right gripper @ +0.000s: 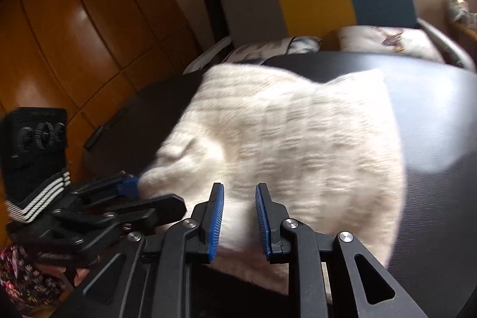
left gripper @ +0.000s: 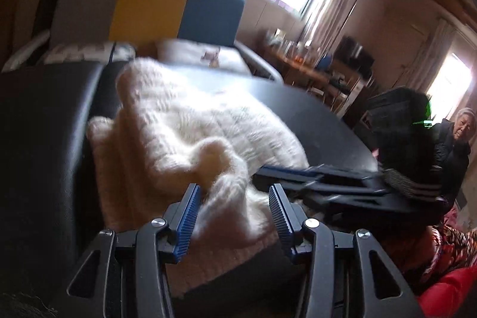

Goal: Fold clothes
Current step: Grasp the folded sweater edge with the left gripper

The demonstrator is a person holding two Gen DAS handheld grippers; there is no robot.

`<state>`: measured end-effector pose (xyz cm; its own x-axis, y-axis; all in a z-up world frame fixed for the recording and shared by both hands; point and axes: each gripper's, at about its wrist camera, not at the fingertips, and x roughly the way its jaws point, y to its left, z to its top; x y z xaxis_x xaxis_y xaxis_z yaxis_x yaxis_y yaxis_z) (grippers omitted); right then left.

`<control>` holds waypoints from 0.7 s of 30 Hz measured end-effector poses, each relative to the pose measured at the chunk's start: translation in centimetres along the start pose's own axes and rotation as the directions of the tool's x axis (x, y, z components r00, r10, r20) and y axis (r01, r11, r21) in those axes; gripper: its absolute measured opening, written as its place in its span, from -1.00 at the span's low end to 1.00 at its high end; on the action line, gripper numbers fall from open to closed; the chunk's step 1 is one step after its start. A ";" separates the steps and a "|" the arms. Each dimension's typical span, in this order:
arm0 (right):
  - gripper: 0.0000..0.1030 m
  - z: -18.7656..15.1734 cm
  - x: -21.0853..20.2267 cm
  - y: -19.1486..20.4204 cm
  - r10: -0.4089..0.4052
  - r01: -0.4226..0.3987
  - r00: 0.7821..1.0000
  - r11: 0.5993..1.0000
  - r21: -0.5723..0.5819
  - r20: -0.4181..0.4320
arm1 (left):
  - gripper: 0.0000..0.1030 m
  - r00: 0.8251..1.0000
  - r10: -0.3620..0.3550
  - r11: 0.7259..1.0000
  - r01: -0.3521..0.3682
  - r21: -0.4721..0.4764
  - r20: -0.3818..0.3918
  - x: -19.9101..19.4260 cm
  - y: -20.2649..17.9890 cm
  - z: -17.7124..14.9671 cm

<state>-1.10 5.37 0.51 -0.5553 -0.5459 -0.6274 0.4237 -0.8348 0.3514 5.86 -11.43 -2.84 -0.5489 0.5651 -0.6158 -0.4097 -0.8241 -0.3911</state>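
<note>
Both views are smeared by motion blur, so the knit's weave is hard to read. In the left wrist view the left gripper (left gripper: 235,207) is seen with its blue-padded jaws spread wide, a raised hump of the white sweater (left gripper: 190,139) bunched between them – whether the pads touch it cannot be told. To its right the right gripper (left gripper: 286,172) is glimpsed side-on, its state unreadable there. In the right wrist view that gripper (right gripper: 238,210) is shown partly open over the sweater's (right gripper: 292,145) near hem, gripping nothing. The sweater is spread on the dark table (right gripper: 441,198), its long axis running away from the grippers – its near edge is cut off behind the fingers.
</note>
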 end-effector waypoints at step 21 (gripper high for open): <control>-0.03 0.3 1.3 1.2 -0.057 0.054 0.997 0.997 -0.056 -0.043 | -0.86 0.976 0.153 0.984 -0.136 -0.111 0.153 -4.9 4.5 -2.8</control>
<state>-1.55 3.59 0.34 -0.5468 -0.4943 -0.6758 0.4322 -0.8579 0.2778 8.70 -18.03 -3.50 -0.7101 0.4318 -0.5562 -0.2472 -0.8925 -0.3772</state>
